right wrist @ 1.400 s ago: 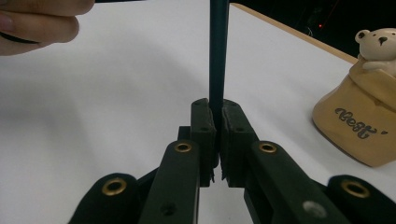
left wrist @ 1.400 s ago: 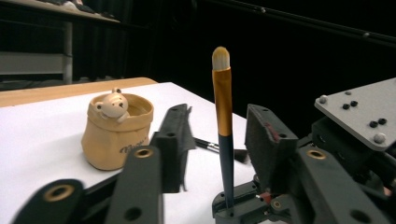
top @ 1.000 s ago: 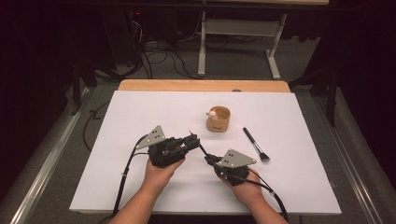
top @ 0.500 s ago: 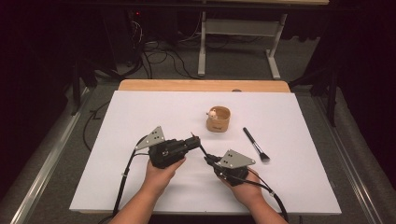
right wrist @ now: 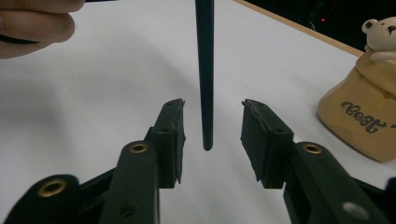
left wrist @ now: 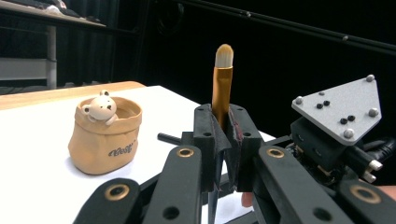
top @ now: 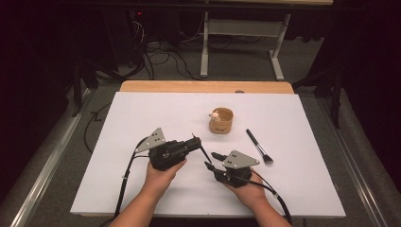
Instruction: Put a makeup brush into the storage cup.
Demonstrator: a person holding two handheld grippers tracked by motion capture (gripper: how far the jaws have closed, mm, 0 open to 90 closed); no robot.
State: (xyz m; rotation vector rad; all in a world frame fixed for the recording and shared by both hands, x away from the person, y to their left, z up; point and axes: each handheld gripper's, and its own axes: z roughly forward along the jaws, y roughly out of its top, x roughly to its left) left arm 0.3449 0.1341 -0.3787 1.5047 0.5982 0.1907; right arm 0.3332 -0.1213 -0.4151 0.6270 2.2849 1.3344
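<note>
My left gripper (top: pixel 195 142) is shut on a small makeup brush (left wrist: pixel 222 88) with a gold ferrule and a tan bristle tip that stands up above the jaws. Its dark handle (right wrist: pixel 204 70) hangs down between the jaws of my right gripper (right wrist: pixel 212 116), which is open, with a gap on each side of the handle. In the high view the right gripper (top: pixel 210 160) sits just right of and below the left one, near the table's front middle.
A tan bag-shaped pot with a small bear (top: pixel 221 120) stands behind the grippers on the white table (top: pixel 142 109). A larger black brush (top: pixel 259 146) lies flat to the right of the pot. A hand (right wrist: pixel 32 23) holds the left gripper.
</note>
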